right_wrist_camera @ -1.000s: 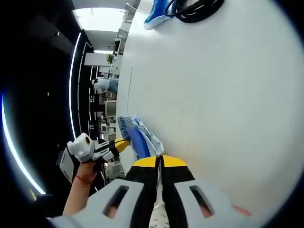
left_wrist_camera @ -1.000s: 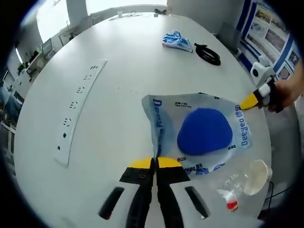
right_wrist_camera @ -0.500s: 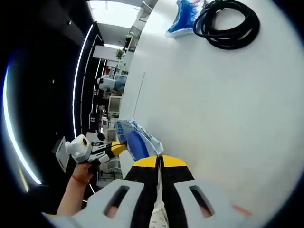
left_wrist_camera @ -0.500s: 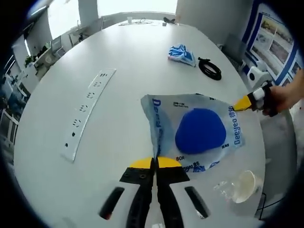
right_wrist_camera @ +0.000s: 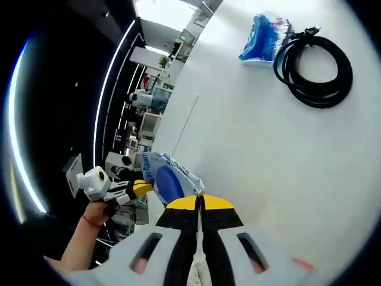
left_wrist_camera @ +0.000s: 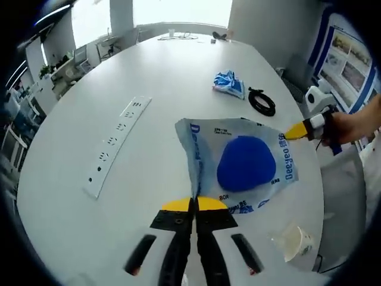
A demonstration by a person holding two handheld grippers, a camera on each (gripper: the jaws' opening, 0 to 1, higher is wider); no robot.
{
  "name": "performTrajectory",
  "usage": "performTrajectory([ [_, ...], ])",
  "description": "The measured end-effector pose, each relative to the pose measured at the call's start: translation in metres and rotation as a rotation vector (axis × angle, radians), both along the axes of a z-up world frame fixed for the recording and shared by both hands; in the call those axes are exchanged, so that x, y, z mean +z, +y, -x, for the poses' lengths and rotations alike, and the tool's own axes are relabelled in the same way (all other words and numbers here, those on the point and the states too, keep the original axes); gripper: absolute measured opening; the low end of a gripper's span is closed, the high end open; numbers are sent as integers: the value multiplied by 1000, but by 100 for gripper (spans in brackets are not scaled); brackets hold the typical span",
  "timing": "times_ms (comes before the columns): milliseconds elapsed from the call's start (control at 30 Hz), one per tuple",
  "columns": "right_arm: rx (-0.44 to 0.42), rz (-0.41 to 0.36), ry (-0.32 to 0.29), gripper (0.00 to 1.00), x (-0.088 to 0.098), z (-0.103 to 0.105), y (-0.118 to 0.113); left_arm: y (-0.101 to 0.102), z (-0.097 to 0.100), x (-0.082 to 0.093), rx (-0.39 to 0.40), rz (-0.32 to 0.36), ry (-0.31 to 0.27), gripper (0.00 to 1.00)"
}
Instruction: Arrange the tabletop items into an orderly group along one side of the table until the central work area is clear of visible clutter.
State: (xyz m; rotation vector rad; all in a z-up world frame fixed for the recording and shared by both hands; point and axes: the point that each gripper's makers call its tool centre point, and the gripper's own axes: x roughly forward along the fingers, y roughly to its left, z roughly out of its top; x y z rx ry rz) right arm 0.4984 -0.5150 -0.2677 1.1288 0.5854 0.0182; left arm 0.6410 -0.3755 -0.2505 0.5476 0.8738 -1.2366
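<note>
Above the white table (left_wrist_camera: 149, 71), the left gripper (left_wrist_camera: 194, 204) and right gripper (left_wrist_camera: 296, 130) each pinch an edge of the blue-printed clear bag (left_wrist_camera: 238, 164), holding it stretched between them.

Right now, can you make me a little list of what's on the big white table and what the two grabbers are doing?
held item: clear bag with a blue pad inside
left gripper: shut on one edge of the bag
right gripper: shut on the opposite edge
table: white, rounded
power strip: white, flat on the table
black cable: coiled
small blue packet: beside the cable
paper cup: on its side near the table edge
</note>
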Motion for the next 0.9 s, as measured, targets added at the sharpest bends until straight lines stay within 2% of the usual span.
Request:
performTrajectory([
  [200,41,69,-35,0,13,-7,-17,-2,8,12,49,43,7,0],
  [500,156,193,-85,0,35,-14,-30,-8,18,29,119,99,9,0],
  [733,187,220,-113,0,51,-20,-46,-13,26,39,171,139,22,0],
  [900,232,269,-135,0,62,-26,-57,-18,33,46,218,173,35,0],
])
